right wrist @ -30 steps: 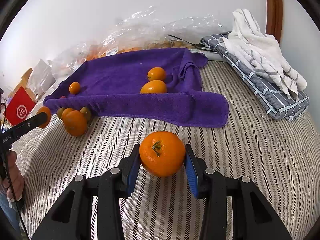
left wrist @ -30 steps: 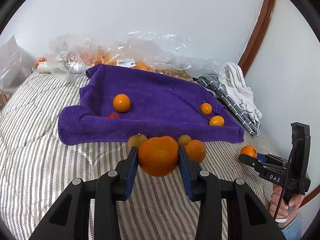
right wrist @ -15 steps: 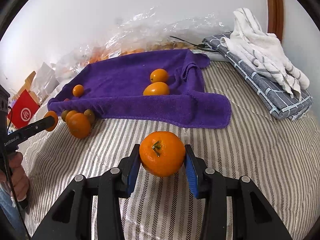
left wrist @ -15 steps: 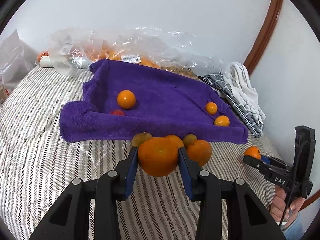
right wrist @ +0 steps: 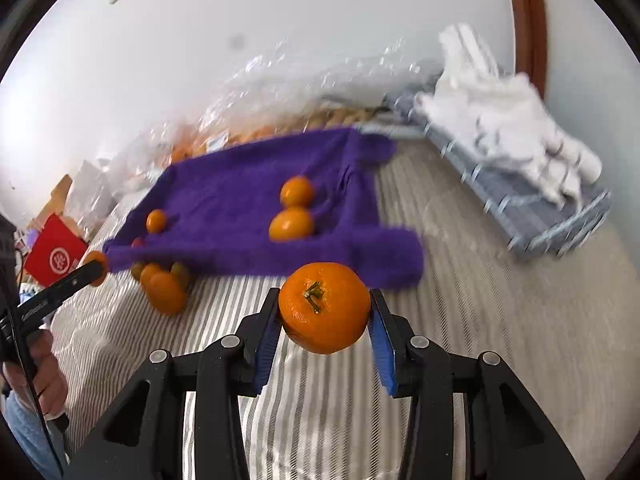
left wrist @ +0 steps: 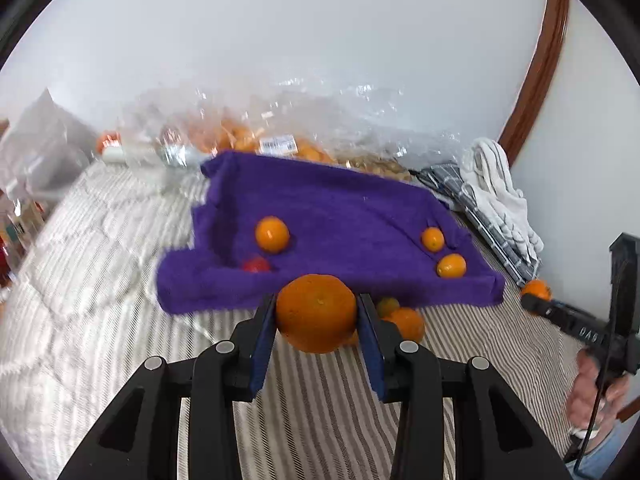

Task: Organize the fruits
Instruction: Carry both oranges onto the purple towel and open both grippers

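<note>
My left gripper (left wrist: 317, 314) is shut on an orange (left wrist: 316, 312), held above the striped bedcover in front of the purple towel (left wrist: 336, 208). My right gripper (right wrist: 325, 308) is shut on a stemmed orange (right wrist: 325, 307), also lifted off the cover near the towel's front edge (right wrist: 280, 256). On the towel lie a round orange (left wrist: 272, 234), a small red fruit (left wrist: 256, 265) and two small oranges (left wrist: 433, 239) (left wrist: 451, 265) at its right corner. Several loose fruits (right wrist: 166, 286) lie on the cover by the towel's front edge.
Clear plastic bags with more oranges (left wrist: 256, 140) lie behind the towel by the wall. Folded white and grey cloths (right wrist: 516, 152) sit at the right. A red box (right wrist: 54, 256) stands at the left. A hand (left wrist: 592, 396) holds the other gripper at the right.
Both grippers have risen with their oranges and tipped toward the towel, which now sits lower and closer in both views. The grips have not changed.
</note>
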